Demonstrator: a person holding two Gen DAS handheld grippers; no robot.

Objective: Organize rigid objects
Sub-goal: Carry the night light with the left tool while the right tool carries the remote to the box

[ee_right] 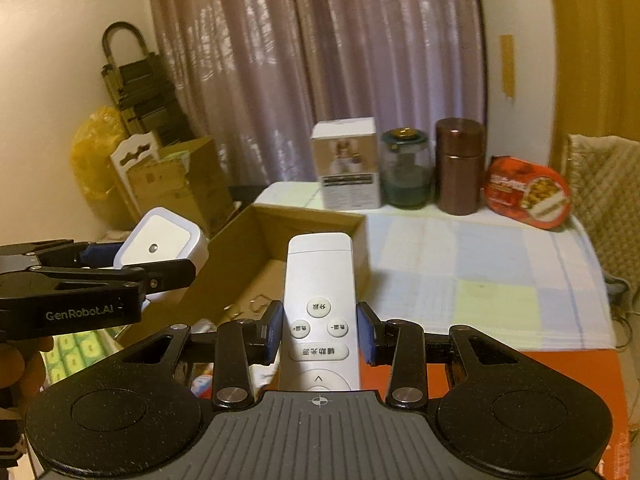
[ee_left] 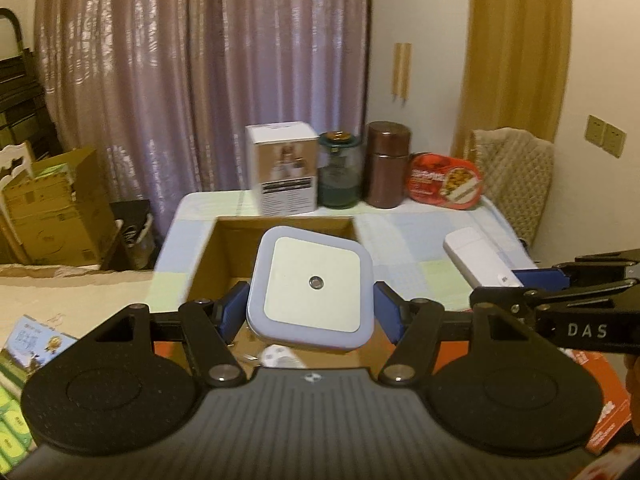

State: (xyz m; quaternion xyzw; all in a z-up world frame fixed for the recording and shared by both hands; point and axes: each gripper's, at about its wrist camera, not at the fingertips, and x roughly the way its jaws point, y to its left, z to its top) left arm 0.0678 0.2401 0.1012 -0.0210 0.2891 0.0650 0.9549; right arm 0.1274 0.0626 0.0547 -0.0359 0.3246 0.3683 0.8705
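My left gripper [ee_left: 310,308] is shut on a square white and lilac night light [ee_left: 312,286], held up over the open cardboard box [ee_left: 224,240]. In the right wrist view that night light [ee_right: 160,240] hangs at the left, above the box's [ee_right: 304,216] left edge. My right gripper [ee_right: 320,330] is shut on a white remote control [ee_right: 318,300] with round buttons, its far end pointing over the box. The remote [ee_left: 480,258] also shows at the right of the left wrist view, with the right gripper's blue pad beside it.
At the back of the checked tablecloth [ee_right: 460,264] stand a white carton [ee_right: 346,162], a glass jar [ee_right: 406,170], a brown canister [ee_right: 460,164] and a red oval tin [ee_right: 528,192]. Small items lie on the box floor [ee_left: 276,356]. Cardboard boxes [ee_left: 52,208] sit at the left.
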